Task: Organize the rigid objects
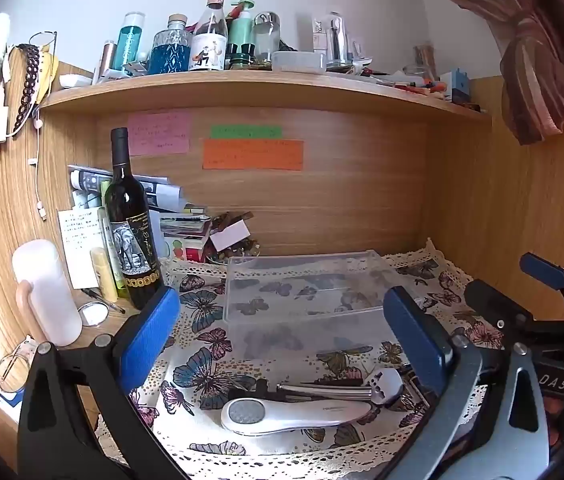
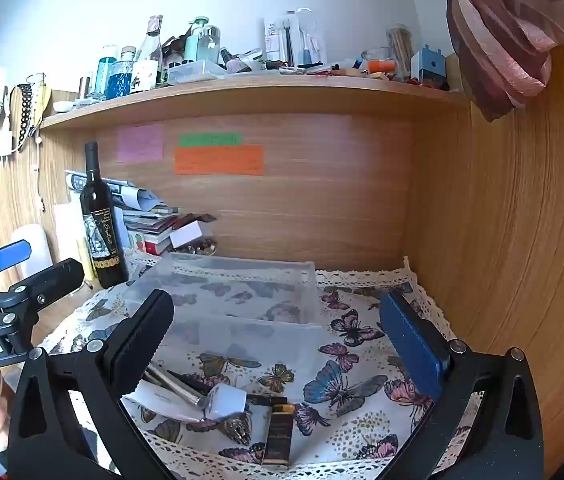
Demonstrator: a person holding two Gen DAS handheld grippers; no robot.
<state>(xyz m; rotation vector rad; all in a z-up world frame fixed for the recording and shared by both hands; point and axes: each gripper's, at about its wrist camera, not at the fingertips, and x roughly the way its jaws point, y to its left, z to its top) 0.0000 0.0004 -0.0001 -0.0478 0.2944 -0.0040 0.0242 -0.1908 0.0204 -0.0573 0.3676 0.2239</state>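
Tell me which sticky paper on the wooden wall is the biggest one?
The orange note. It is long and wide, sitting under the thin green strip and to the right of the smaller, squarer pink note.

Legible text is scarce for you here. "DAS" shows on the right gripper [image 1: 537, 276] body; "Robot.AI" on the left gripper [image 2: 22, 266] body. Notes and bottle labels too blurred to read.
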